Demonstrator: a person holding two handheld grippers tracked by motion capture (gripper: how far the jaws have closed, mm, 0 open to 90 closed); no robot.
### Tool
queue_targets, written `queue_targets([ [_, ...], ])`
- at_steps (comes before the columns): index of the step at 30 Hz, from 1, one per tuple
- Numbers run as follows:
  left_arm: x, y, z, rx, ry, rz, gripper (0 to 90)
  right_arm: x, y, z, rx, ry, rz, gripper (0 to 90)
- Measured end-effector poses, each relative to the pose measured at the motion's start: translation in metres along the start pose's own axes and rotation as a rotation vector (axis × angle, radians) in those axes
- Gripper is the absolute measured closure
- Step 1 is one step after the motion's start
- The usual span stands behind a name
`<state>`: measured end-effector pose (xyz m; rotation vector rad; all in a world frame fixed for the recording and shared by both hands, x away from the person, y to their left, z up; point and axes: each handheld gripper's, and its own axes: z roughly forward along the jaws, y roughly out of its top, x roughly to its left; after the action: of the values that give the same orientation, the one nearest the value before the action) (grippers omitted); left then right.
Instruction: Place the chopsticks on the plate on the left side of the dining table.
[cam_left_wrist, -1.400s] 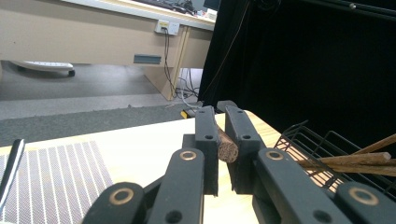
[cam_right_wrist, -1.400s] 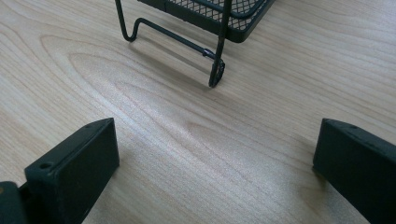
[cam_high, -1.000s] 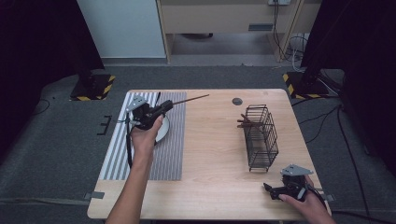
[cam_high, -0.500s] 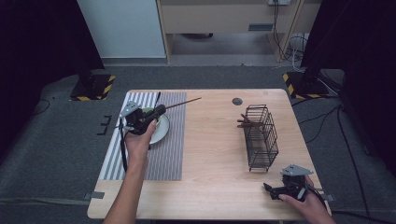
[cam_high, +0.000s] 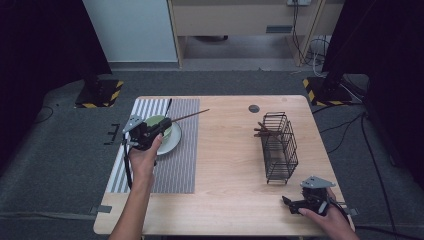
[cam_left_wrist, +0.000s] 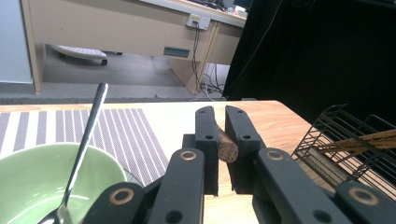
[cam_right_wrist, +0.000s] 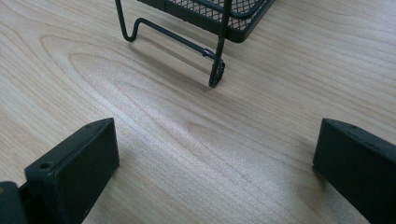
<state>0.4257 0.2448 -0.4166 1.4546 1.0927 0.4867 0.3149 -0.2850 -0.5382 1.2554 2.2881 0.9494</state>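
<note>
Where the high view shows distance, the left tool (cam_left_wrist: 217, 140) view shows its jaws clamping a chopstick (cam_left_wrist: 227, 148) over the green bowl (cam_left_wrist: 32, 182); right tool (cam_high: 295, 204) gapes empty on the wooden surface (cam_high: 225, 165) near the wire basket (cam_high: 279, 147); grey carpet (cam_high: 60, 150).

The high view looked forward and down from above the near edge of the surface (cam_high: 230, 165), taking in its whole top and the floor beyond. The left gripper view sat low and close, facing across toward the wire basket (cam_left_wrist: 345, 144). The right gripper view faced steeply down, very near that basket's foot (cam_right_wrist: 217, 74).
</note>
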Motion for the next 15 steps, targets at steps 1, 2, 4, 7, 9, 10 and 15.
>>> queue_targets([
  [1, 0.001, -0.001, -0.001, 0.001, 0.002, -0.001, 83.8, 0.0, 0.0, 0.0, 0.001, 0.001, 0.001, 0.4],
  [2, 0.002, -0.002, -0.002, 0.002, 0.005, -0.003, 83.8, 0.0, 0.0, 0.0, 0.001, 0.001, 0.001, 0.4],
  [4, 0.004, -0.005, -0.004, 0.006, 0.009, -0.006, 83.8, 0.0, 0.0, 0.0, 0.001, 0.0, 0.002, 0.4],
  [7, 0.008, -0.008, -0.008, 0.001, 0.017, -0.014, 83.8, 0.0, 0.0, 0.0, 0.001, 0.001, 0.001, 0.4],
  [9, 0.01, -0.01, -0.01, 0.003, 0.021, -0.017, 83.8, 0.0, 0.0, 0.0, 0.001, 0.001, 0.001, 0.4],
  [10, 0.011, -0.011, -0.011, 0.002, 0.023, -0.019, 83.8, 0.0, 0.0, 0.0, 0.001, 0.001, 0.001, 0.4],
  [15, 0.014, -0.015, -0.016, 0.004, 0.03, -0.023, 83.8, 0.0, 0.0, 0.0, 0.001, 0.001, 0.001, 0.4],
])
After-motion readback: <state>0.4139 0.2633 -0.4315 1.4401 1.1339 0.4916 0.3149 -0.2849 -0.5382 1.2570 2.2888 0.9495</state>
